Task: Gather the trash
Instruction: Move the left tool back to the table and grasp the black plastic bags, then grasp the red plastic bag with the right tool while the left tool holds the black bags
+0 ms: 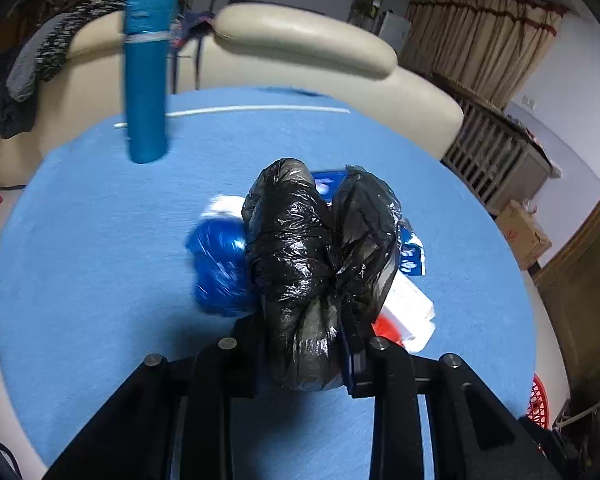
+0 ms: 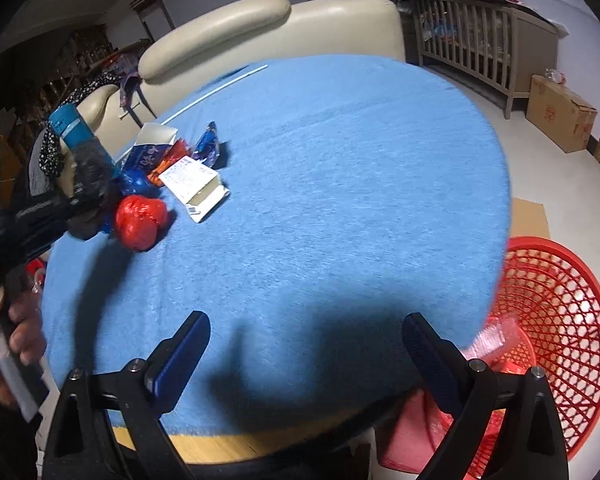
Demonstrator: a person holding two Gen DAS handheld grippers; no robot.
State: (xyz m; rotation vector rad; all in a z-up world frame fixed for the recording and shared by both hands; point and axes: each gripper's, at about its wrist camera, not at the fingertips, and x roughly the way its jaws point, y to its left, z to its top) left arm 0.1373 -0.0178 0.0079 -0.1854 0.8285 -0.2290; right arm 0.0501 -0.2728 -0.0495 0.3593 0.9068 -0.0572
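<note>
Your left gripper (image 1: 303,344) is clamped on a crumpled black plastic bag (image 1: 319,248), with the bag bulging well past the fingertips. The pinch sits low on the wad, so the loose film could slide out if you swing it fast toward the red mesh basket (image 2: 559,320) standing on the floor beside the round table. The bag also hides the blue wad (image 1: 220,268) and the white carton (image 1: 409,312) lying just behind it on the blue tablecloth (image 1: 100,260), and a trailing fold could drag them along or knock them off the edge. The tall blue cylinder (image 1: 146,80) stands apart, further back.

Your left gripper angles down over the trash pile. Your right gripper (image 2: 303,356) has its jaws spread wide and holds nothing; it tilts down over the near table edge, close to the basket. The red wad (image 2: 142,220) and torn wrappers (image 2: 208,146) lie uncollected across the table
</note>
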